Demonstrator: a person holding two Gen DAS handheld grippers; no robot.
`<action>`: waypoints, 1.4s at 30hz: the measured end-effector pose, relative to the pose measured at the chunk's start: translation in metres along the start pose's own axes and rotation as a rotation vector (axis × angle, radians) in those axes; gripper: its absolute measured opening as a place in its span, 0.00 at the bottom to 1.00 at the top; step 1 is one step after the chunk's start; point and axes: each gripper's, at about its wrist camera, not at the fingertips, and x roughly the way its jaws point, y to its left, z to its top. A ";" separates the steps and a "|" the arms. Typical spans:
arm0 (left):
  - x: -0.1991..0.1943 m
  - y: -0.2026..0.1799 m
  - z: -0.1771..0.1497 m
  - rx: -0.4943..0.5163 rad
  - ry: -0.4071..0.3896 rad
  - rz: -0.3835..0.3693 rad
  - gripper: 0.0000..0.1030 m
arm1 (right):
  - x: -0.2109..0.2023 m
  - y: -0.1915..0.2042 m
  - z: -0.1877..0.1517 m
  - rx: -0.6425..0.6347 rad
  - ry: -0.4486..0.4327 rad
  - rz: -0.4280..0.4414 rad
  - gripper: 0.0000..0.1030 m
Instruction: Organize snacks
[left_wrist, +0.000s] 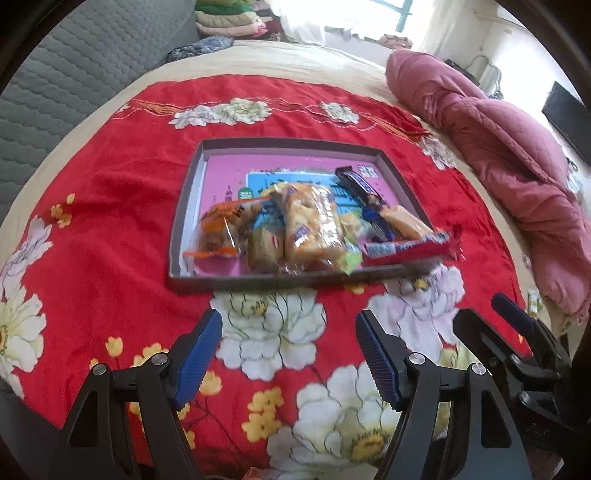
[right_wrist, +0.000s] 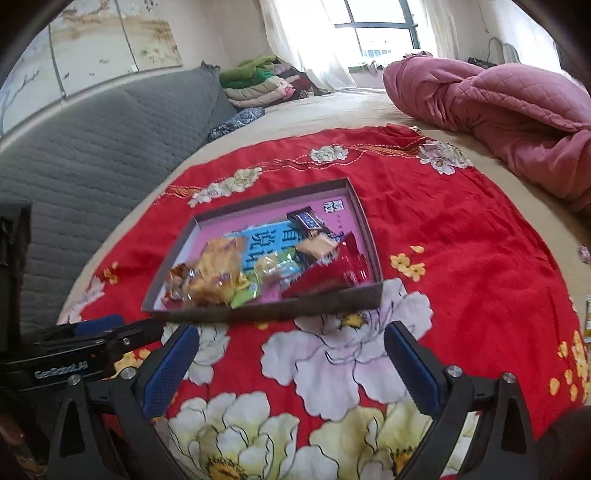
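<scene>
Lying in the shallow dark cardboard tray with pink floor (left_wrist: 188, 206) (right_wrist: 369, 236), the wrapped snacks (left_wrist: 310, 225) (right_wrist: 218, 273) are heaped toward its near edge; a long red packet (left_wrist: 410, 245) (right_wrist: 332, 273) leans on the near right corner. The tray rests on the red flowered cloth (left_wrist: 110, 258) (right_wrist: 461, 258) of the bed. Near the tray's front edge, the left tongs (left_wrist: 289, 356) and right tongs (right_wrist: 291, 365) both stand apart, holding nothing
</scene>
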 end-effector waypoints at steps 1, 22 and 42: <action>0.000 -0.001 -0.003 0.006 0.004 -0.002 0.74 | -0.001 0.001 -0.002 -0.007 0.004 -0.001 0.98; 0.007 0.008 -0.012 0.001 0.030 -0.006 0.74 | 0.004 0.006 -0.010 -0.048 0.029 -0.051 0.98; 0.012 0.006 -0.013 0.008 0.038 0.012 0.74 | 0.008 0.004 -0.011 -0.041 0.037 -0.052 0.98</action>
